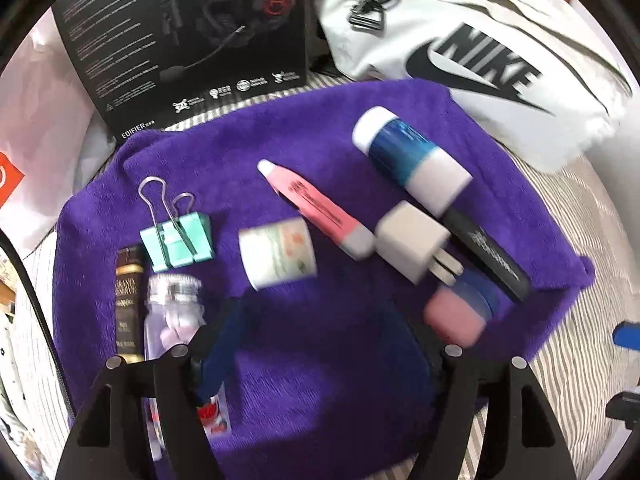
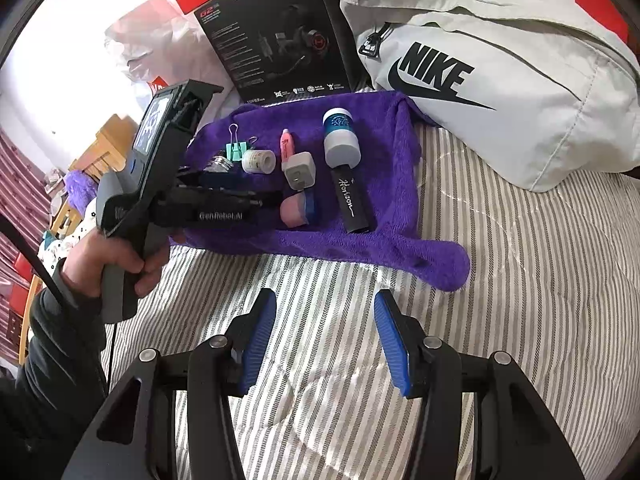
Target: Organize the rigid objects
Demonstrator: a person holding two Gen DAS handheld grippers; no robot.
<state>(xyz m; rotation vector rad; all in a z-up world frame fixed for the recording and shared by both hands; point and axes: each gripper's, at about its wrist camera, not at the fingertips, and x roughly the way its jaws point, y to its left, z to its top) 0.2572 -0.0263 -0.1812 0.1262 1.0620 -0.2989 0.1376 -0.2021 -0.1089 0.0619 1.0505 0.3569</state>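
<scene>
Several small rigid things lie on the purple towel (image 2: 384, 152), and my left gripper (image 1: 320, 340), open and empty, hovers right over them (the tape roll (image 1: 278, 252) just ahead), while my right gripper (image 2: 324, 340), open too, waits well apart.

Fuzzy purple cloth towel (image 2: 304, 240), glossy cardboard box (image 2: 280, 40), ribbed bedsheet (image 2: 520, 280)

On the one purple towel (image 2: 384, 240) you have one binder clip (image 1: 178, 242), one tape roll (image 1: 276, 254), one pink marker (image 1: 316, 210), one white charger plug (image 1: 414, 242), two small bottles (image 1: 174, 316), one blue-and-white tube (image 1: 412, 156) and one black Horizon tube (image 2: 352, 204). Behind it stand one headset box (image 2: 276, 40) and one Nike bag (image 2: 500, 68).
</scene>
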